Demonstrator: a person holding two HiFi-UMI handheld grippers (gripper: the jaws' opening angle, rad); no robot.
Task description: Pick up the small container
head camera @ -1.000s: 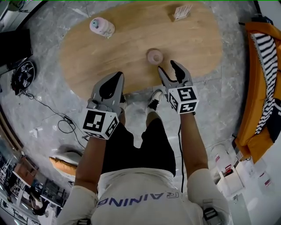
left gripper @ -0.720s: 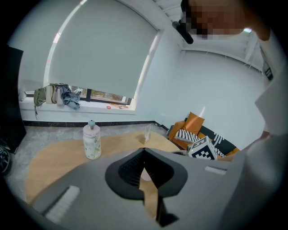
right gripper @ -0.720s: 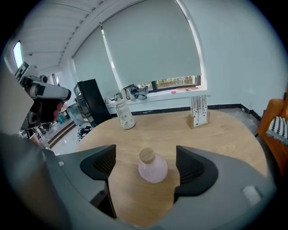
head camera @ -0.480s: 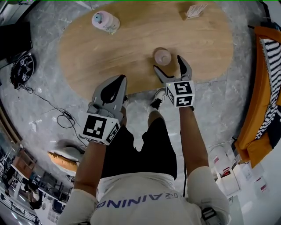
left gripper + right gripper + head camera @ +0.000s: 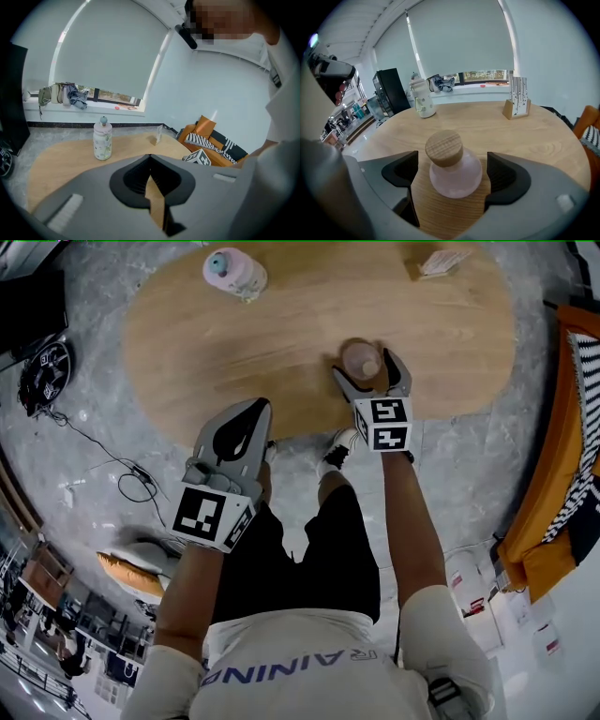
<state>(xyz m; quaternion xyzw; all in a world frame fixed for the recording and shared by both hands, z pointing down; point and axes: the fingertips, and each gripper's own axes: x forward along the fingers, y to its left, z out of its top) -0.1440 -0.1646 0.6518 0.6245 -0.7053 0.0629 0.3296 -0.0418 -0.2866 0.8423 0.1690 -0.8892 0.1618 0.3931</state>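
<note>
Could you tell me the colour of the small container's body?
Pale pink; the small container shows best in the right gripper view.

This is a lounge-like room, half living room and half workspace. An oval wooden table (image 5: 234,343) stands on a grey marble floor (image 5: 122,456). To the table's right sits 1 orange sofa (image 5: 206,127) with a striped cushion (image 5: 208,142). Beyond the table is a wide window with a drawn roller blind (image 5: 459,37). To the table's left are a black cabinet (image 5: 389,89) and loose cables (image 5: 131,484).
</note>
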